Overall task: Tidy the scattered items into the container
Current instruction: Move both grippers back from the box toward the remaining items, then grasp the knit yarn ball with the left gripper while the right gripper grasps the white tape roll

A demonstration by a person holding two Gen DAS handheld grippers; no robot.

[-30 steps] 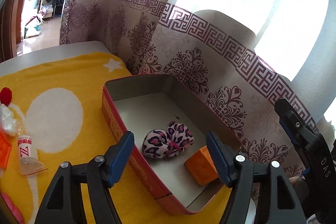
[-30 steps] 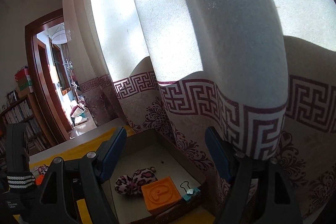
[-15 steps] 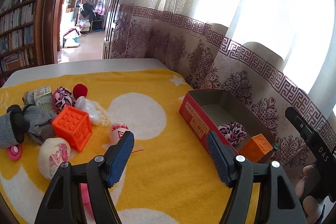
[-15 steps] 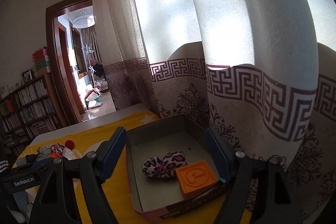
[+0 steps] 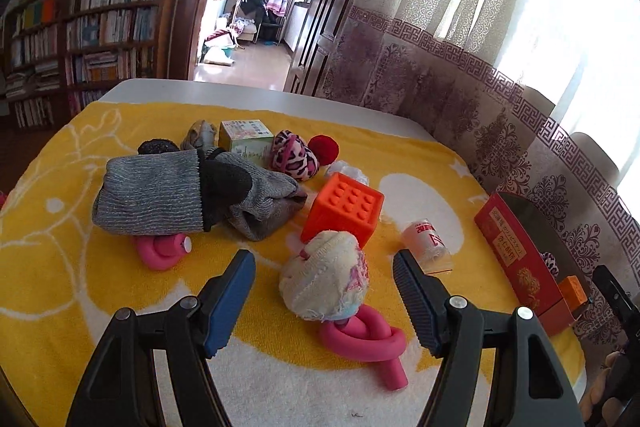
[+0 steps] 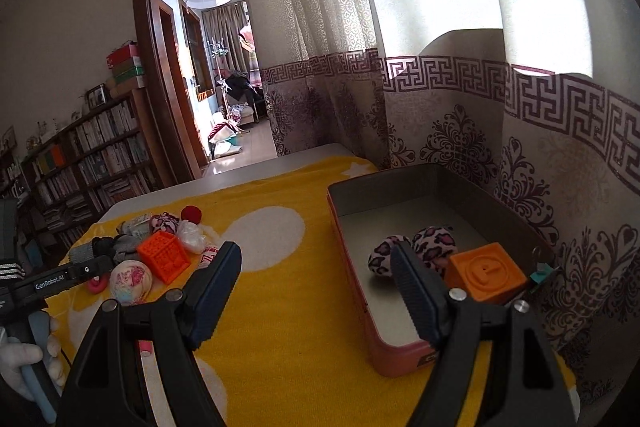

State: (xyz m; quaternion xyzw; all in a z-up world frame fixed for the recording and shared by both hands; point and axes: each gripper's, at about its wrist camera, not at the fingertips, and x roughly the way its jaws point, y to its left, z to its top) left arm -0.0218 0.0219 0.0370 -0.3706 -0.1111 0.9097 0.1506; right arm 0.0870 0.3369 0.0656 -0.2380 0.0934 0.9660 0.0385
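Note:
My left gripper is open and empty, just above a cream cloth ball resting on a pink foam knot. Behind it lie an orange studded cube, grey socks, a leopard pouch, a red ball, a green box, a small tube and a second pink knot. My right gripper is open and empty at the near left wall of the red tin. The tin holds a leopard pouch and an orange cube.
A yellow and white blanket covers the table. A patterned curtain hangs right behind the tin. A bookshelf and a doorway stand past the table's far edge. The left gripper also shows at the left in the right wrist view.
My left gripper has swung left from over the tin to the pile of scattered items. My right gripper has pulled back and tilted down, so the tin and table now show fully.

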